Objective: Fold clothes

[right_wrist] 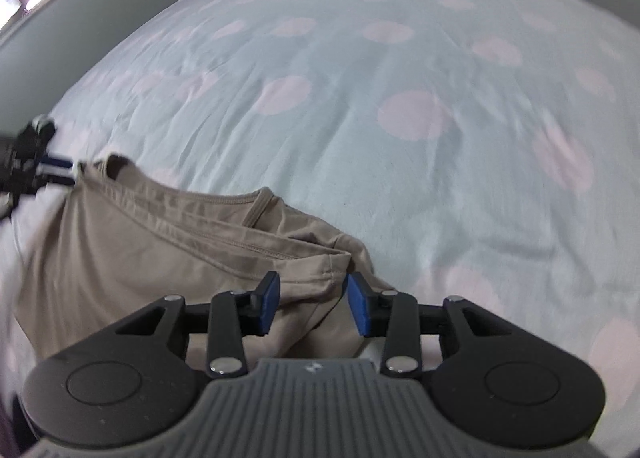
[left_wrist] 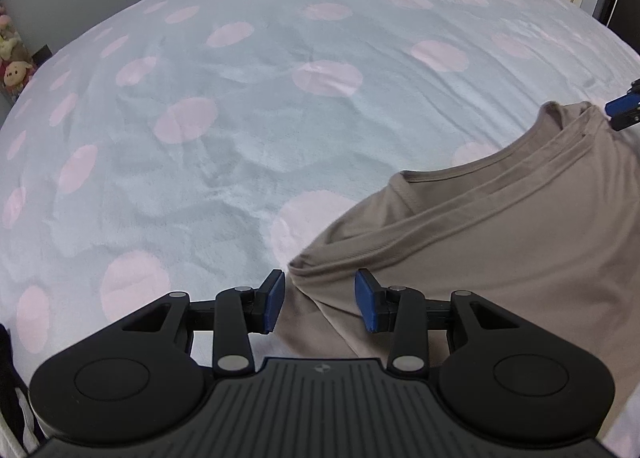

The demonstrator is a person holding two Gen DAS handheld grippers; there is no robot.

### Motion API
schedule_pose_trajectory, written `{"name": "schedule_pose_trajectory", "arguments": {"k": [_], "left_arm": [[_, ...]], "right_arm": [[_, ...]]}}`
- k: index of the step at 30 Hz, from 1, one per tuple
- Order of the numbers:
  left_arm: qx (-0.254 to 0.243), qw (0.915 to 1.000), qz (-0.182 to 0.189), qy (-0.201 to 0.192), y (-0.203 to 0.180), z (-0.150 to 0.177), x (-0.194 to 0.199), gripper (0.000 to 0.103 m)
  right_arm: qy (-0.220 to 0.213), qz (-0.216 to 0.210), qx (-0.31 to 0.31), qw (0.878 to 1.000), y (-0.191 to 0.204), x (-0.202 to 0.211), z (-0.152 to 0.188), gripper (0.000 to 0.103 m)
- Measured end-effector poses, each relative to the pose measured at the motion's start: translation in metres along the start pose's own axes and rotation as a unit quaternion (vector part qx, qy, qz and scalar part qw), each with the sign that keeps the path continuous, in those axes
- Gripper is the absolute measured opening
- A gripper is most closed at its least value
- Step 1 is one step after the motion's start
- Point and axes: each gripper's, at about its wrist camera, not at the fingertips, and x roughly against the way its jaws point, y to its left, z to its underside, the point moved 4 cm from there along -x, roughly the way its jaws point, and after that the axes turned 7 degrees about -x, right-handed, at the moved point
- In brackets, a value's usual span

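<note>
While the bed (left_wrist: pixel 240 118), under its pale blue blanket with pink dots, fills both views, I see the tan shirt (left_wrist: pixel 520 238) lying on its near side. My left claw (left_wrist: pixel 320 304) and right claw (right_wrist: pixel 312 304) both gape apart, straddling opposite shoulder corners, unclamped.

We see a bed (left_wrist: pixel 248 106) covered by a pale blue fleecy blanket (right_wrist: pixel 400 186) printed with large pink dots, its surface lightly creased. On the blanket's near side lies a taupe garment (left_wrist: pixel 500 242), loosely doubled over, its stitched hems and neckline band facing the open bedding beyond.
</note>
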Motion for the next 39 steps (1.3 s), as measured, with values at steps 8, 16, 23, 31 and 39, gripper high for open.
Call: {"name": "schedule_pose_trajectory", "arguments": {"k": [8,16,23,31,39], "left_arm": [[0.01,0.9998,-0.004,-0.015,0.004,-0.003,-0.014,0.036],[-0.014,0.9993,-0.018,-0.029,-0.014,-0.006,-0.008,0.005],[0.003,0.997,-0.04,-0.065,-0.009,-0.012,0.021,0.004],[0.022,0.9971,-0.048,-0.055,0.002,-0.025,0.003,0.004],[0.053,0.9969,-0.042,-0.042,0.002,-0.009,-0.019,0.012]], "right_arm": [[-0.013,0.015,0.036,0.999,-0.005,-0.016,-0.003,0.04],[-0.045,0.024,0.043,0.998,0.005,-0.006,0.004,0.008],[-0.103,0.056,0.053,0.992,0.015,0.033,-0.001,0.007],[-0.095,0.068,0.011,0.993,-0.002,0.008,-0.021,0.006],[-0.069,0.066,-0.054,0.994,-0.024,-0.019,-0.007,0.01]]}}
